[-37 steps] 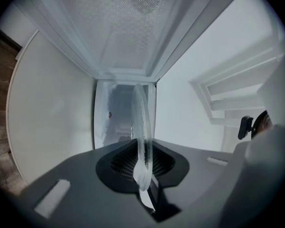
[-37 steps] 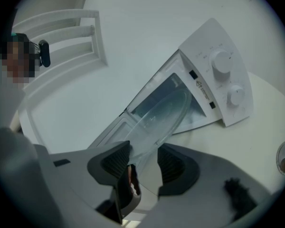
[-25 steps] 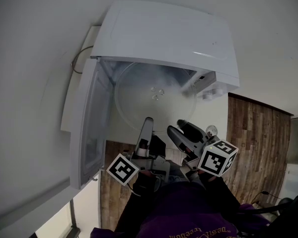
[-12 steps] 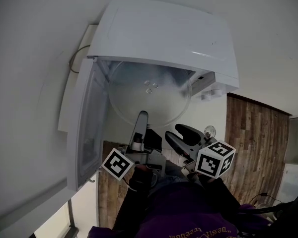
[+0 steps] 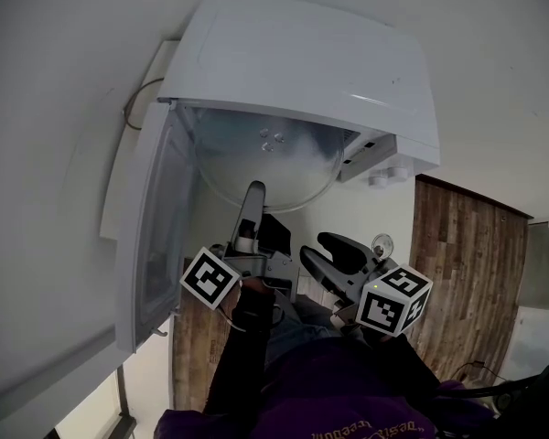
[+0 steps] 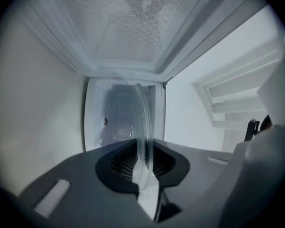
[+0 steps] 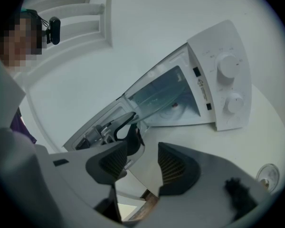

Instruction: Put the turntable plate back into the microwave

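Gripping the plate (image 6: 143, 127) by its rim is the left gripper (image 6: 145, 164), jaws clenched on the glass edge. In that gripper's view the plate stands edge-on between the pads. From the head view the plate is partway inside the microwave (image 5: 302, 53), with its near side poking out the front. The door (image 5: 151, 236) is swung wide open on the left. The right gripper (image 7: 142, 163) hangs just beside the left one, jaws released with nothing between them, pointing at the microwave, which sits on the white desk (image 7: 180, 136).
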Motion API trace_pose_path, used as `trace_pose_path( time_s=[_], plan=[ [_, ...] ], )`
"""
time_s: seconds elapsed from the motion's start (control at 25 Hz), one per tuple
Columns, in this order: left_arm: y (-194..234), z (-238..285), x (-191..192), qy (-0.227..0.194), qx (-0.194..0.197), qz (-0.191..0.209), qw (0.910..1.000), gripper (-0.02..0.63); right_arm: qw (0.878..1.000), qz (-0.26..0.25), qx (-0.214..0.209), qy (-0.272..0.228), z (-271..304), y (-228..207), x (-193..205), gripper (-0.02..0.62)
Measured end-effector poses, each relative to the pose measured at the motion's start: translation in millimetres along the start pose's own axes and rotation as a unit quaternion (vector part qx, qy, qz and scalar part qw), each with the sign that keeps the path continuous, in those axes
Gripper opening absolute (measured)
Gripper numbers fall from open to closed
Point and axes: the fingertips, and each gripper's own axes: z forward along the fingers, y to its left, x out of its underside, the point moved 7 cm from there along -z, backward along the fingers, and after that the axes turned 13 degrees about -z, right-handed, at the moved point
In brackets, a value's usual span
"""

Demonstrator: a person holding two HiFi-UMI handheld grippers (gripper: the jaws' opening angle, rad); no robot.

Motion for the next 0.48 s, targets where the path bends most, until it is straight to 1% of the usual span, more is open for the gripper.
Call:
trace_pose_path(
  time_s=[0.04,0.08,0.12,0.16,0.28,0.48],
  plan=[
    [0.6,2.6,-1.8,-0.001,0.001,0.002,1.0,0.058,1.0,-0.002,0.006,0.0,-0.9,-0.5,-0.1,0.204],
    [0.9,5.4,-3.3,-0.001,0.003,0.004,1.0,0.057,1.0,-0.006,0.015,0.001,-1.9,-1.4,-0.4,0.147],
    [1.2,8.3,-4.5,-0.001,0.004,0.007,1.0,0.057,1.0,-0.012,0.026,0.003,-2.9,-2.2,-0.7,0.075],
    [1.8,11.1,-5.4,0.0,0.005,0.009,0.9999,0.058,0.999,-0.019,0.034,0.006,-3.4,-2.8,-0.8,0.046],
    [4.2,19.0,-9.1,-0.004,0.005,0.012,0.9999,0.058,0.999,-0.031,0.041,0.016,-1.0,-1.8,-1.6,0.031],
    [7.9,32.3,-13.1,-0.007,0.007,0.006,0.9999,0.058,0.998,-0.034,0.042,0.027,3.7,3.0,0.3,0.012]
  ],
)
